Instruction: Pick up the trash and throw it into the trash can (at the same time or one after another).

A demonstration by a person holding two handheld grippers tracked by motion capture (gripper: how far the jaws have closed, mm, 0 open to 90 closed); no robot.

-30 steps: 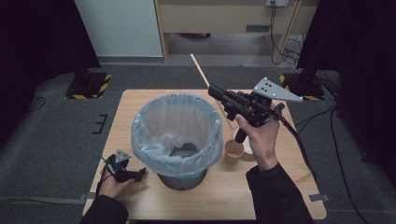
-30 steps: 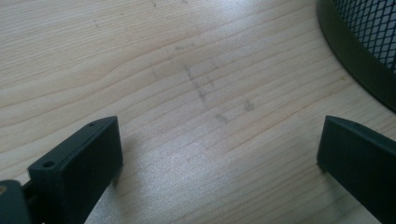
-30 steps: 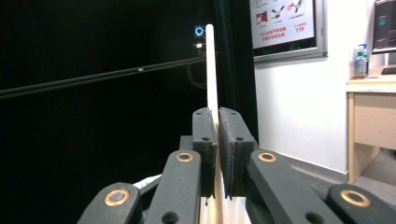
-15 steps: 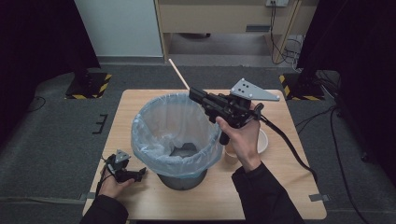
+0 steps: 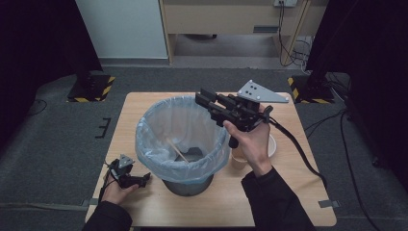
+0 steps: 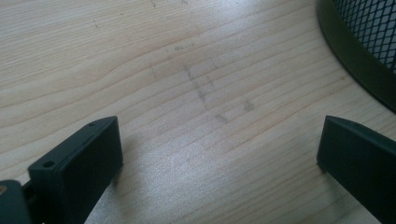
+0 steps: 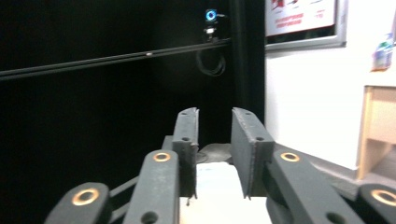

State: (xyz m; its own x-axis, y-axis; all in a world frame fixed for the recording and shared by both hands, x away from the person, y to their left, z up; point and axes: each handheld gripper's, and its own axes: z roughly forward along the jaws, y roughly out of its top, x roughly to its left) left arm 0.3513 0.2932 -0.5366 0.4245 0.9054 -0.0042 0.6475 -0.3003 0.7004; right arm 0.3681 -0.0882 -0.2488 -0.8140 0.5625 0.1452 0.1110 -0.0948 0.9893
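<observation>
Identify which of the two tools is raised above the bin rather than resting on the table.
The right tool, held over the bin rim; the left tool rests on the table.

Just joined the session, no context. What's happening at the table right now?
A person holds a gripper in each hand at a wooden table. The right gripper is raised over the rim of a bag-lined bin, jaws slightly apart with nothing between them. A thin wooden stick lies inside the bin. The left gripper rests low on the table beside the bin's base, jaws wide open and empty. A paper cup and a white dish sit behind the right hand.
</observation>
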